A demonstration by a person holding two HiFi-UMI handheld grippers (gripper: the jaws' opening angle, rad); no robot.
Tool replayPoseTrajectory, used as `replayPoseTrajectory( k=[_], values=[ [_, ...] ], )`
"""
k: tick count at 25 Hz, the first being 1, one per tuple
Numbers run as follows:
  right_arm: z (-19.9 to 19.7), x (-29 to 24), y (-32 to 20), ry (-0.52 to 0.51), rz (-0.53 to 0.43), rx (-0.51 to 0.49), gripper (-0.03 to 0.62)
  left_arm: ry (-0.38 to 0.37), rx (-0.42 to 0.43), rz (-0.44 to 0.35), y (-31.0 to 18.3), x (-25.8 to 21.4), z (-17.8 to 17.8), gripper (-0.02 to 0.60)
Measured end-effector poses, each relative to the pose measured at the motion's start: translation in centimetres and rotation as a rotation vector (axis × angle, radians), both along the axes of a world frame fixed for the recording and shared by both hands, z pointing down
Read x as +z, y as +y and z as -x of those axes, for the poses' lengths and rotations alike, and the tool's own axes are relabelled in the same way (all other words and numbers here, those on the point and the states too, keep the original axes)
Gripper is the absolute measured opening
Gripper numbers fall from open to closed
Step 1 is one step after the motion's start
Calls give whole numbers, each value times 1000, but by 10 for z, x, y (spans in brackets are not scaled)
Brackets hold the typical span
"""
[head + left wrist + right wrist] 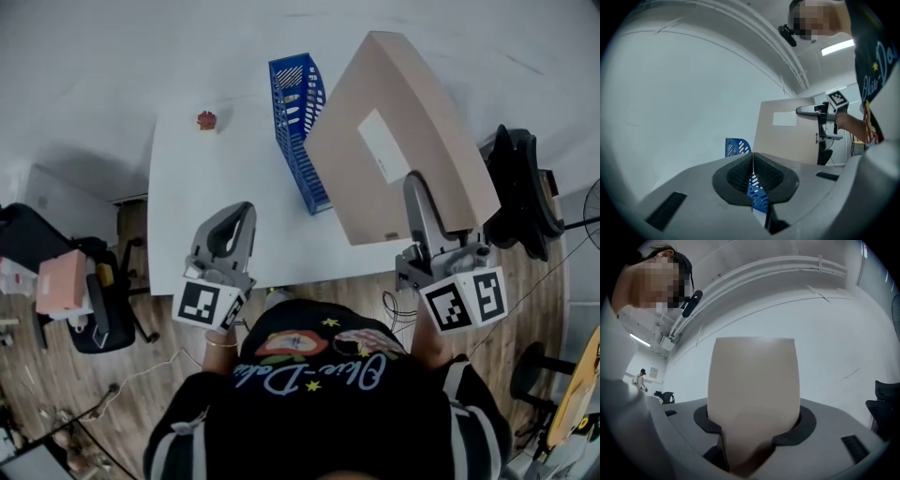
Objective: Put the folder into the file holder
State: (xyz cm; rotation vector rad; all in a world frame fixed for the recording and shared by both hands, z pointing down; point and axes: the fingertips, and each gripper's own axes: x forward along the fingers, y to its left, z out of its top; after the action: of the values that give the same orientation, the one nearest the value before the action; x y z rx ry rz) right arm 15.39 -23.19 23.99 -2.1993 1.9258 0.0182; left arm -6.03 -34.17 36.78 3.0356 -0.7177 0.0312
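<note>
beige folder (403, 141), one only, is being held tilted over the white desk (211, 197), just right of the single blue slotted file holder (300, 127). right gripper (413, 186) jaws are clamping its near edge. one white label (382, 145) is showing, print unreadable. left gripper (244, 211) jaws are sitting closed, empty. one small red object (206, 119) is lying beyond.

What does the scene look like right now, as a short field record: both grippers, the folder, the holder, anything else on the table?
left gripper: jaws together, holding nothing, over the table's near edge
right gripper: shut on the folder's near edge
folder: beige with a white label, lifted and tilted, to the right of the file holder, not inserted
file holder: blue, perforated, standing on the table
table: white
other: small red object on the table, left of the file holder
</note>
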Motion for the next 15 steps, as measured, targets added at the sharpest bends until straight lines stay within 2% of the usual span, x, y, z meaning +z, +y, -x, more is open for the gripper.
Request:
replayPoseTrajectory(
  k=[6, 15],
  values=[
    [15, -3, -31, 18, 16, 26, 262, 17, 12, 20, -32, 2, 15, 5],
    [30, -7, -65, 62, 5, 86, 262, 4, 43, 26, -65, 6, 39, 5]
  ],
)
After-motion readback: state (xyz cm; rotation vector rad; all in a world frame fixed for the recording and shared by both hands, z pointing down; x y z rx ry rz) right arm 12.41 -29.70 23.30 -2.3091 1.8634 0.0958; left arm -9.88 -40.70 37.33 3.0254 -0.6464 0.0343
